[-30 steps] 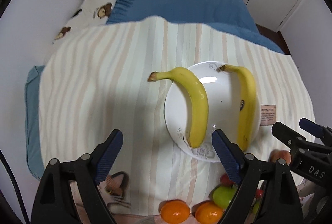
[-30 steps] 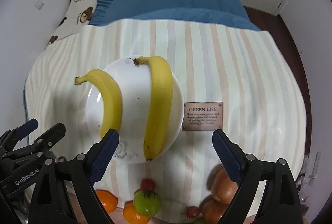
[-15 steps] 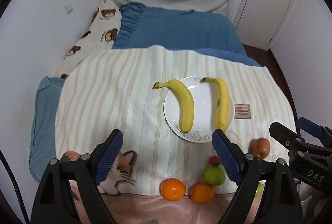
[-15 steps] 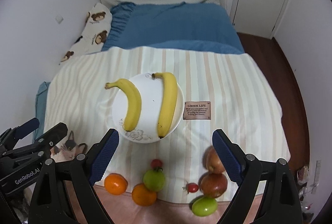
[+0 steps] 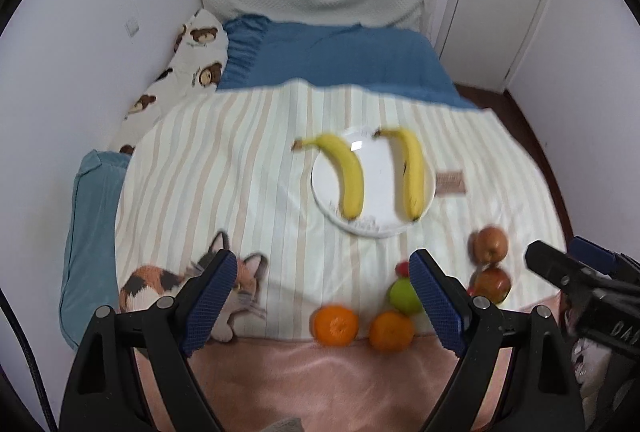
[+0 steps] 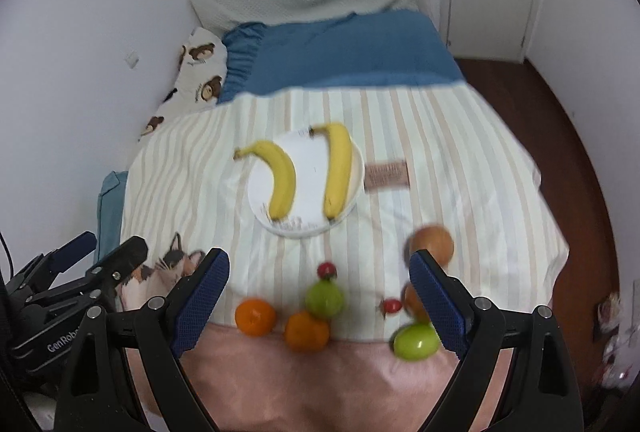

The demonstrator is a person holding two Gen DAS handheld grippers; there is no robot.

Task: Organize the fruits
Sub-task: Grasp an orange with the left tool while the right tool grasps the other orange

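Both grippers rose; second green apple point(image 6: 416, 340) right-view only.

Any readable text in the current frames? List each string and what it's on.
"GenRob", cut off by a finger in front: on the left tongs' body, right wrist view.
"DA", cut off at the picture's edge: on the right tongs' body, left wrist view.
Brown cloth label on the striped blanket: print too blurred to read.
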